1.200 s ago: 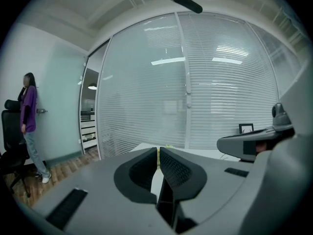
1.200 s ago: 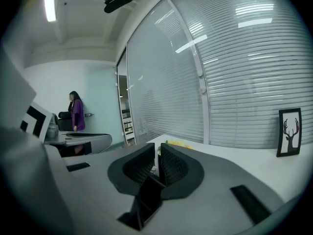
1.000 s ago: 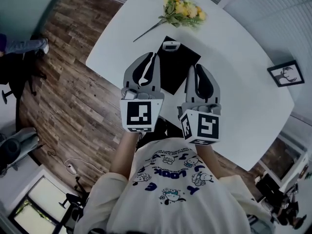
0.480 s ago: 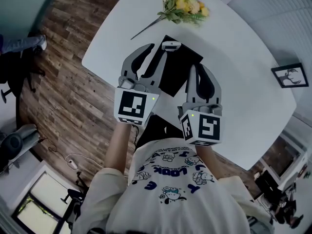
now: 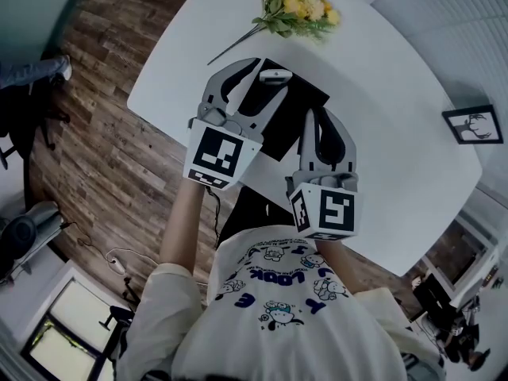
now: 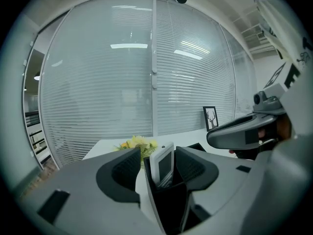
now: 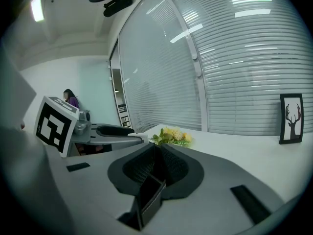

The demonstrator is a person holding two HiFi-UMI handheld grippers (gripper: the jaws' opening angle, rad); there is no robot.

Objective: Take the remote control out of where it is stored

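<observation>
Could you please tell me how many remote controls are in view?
1: the remote control stands in the black holder on the white table; more could be hidden inside it.

Blue print on white shirt (image 5: 270,336), upside down in head view: "LOOK"; remaining letters too small to read.

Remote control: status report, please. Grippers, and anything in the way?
Left gripper jaws just opening, astride the remote control, no grip yet. Right gripper shut on black holder edge. Remote control upright inside; nothing blocking it.
</observation>
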